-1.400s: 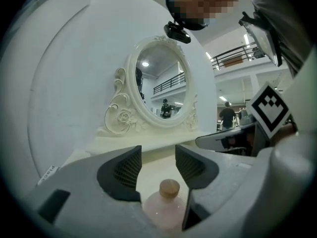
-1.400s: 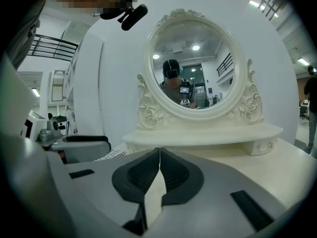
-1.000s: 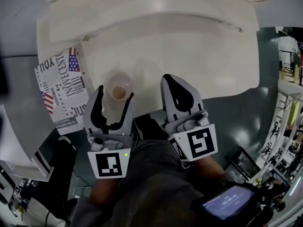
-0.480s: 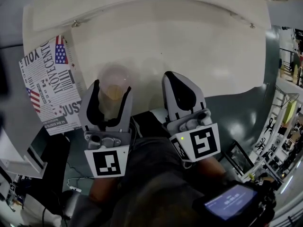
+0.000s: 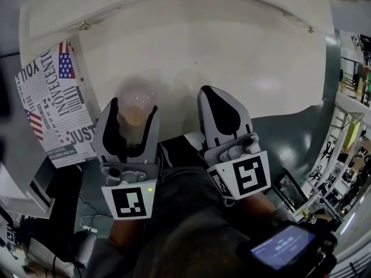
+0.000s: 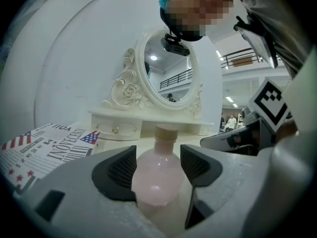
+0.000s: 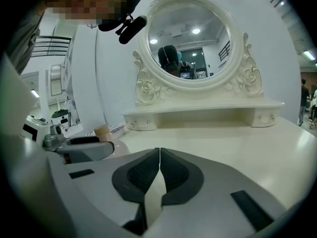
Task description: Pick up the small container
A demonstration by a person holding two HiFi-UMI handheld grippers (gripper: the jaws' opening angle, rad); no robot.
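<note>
1. The small container (image 6: 156, 177) is a round pink bottle with a tan cap. It sits on the person's left, right between the fingers of the left gripper (image 5: 133, 110).
2. At the far left, a sheet printed like a newspaper (image 5: 55, 106) lies by the edge of the white worktop (image 5: 243, 62). It is just beside the left gripper but does not touch it.
3. The left fingers (image 6: 119, 175) press on both sides of the bottle's belly, so they are grasping it. The cap sticks up above them. Behind it stands a fancy white mirror (image 6: 168, 68).
4. The right gripper (image 7: 159, 152) waits just to the right. Its fingers (image 7: 143, 175) are clenched together with nothing between them.
5. How far along: the reaching looks done and the grab looks made. I cannot tell if the bottle's bottom is off the worktop. I think lifting it clear is what is left.
6. What changed: a second ago the bottle was up near the tips of the left fingers. Now it is deeper between them and looks bigger and blurrier from the head view. The right gripper looks the same as then.
</note>
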